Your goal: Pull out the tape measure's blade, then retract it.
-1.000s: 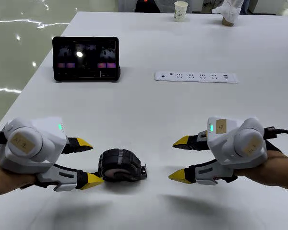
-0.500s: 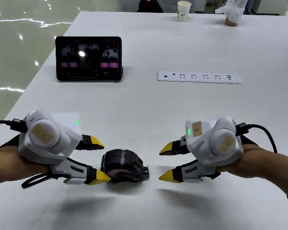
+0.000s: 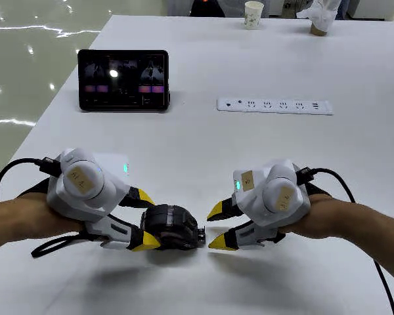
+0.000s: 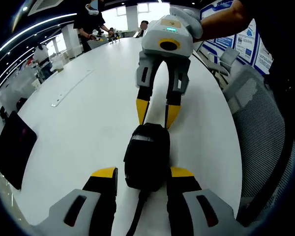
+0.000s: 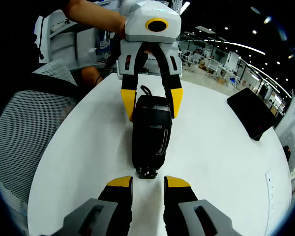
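We are at the grasp: our left gripper (image 3: 146,219) straddles the tape measure (image 3: 174,226), clamped or not we cannot tell; the open right gripper (image 3: 217,228) must pinch its hook (image 5: 147,173)

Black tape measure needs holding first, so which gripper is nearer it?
Left. The left gripper has its fingers flanking the black tape measure body; the right gripper sits open just off its blade-tip end.

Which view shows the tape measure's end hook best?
The right gripper view: the end hook faces the camera, just ahead of the right gripper. The head view shows it small at the tape measure's right end. The left gripper view shows the tape measure's rear, between the left gripper's jaws.
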A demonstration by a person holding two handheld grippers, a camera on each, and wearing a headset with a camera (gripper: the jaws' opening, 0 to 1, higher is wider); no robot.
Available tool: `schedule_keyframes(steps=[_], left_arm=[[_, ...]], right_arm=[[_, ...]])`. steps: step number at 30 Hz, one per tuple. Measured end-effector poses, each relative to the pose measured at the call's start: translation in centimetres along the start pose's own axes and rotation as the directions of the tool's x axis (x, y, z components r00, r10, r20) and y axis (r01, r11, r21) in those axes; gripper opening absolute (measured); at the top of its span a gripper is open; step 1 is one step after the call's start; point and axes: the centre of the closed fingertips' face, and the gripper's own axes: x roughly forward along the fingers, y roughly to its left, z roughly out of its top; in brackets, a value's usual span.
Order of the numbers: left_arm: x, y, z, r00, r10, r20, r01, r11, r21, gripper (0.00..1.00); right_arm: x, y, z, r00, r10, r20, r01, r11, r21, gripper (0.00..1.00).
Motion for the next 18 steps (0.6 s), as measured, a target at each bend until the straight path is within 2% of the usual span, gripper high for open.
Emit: schedule_keyframes(steps=[10, 18], left_arm=[[0.8, -0.3, -0.5, 0.9984, -0.042, -0.037, 0.044, 0.998, 0.053, 0.27], [0.9, -0.2, -0.7, 0.997, -0.063, -0.044, 0.066, 0.995, 0.073, 0.27]], right_arm=[[1.0, 0.1, 0.3, 0.9996, 0.026, 0.004, -0.027, 1.0, 0.01, 0.15], [1.3, 0.1, 0.4, 0.9995, 0.03, 0.012, -0.03, 0.999, 0.045, 0.12]])
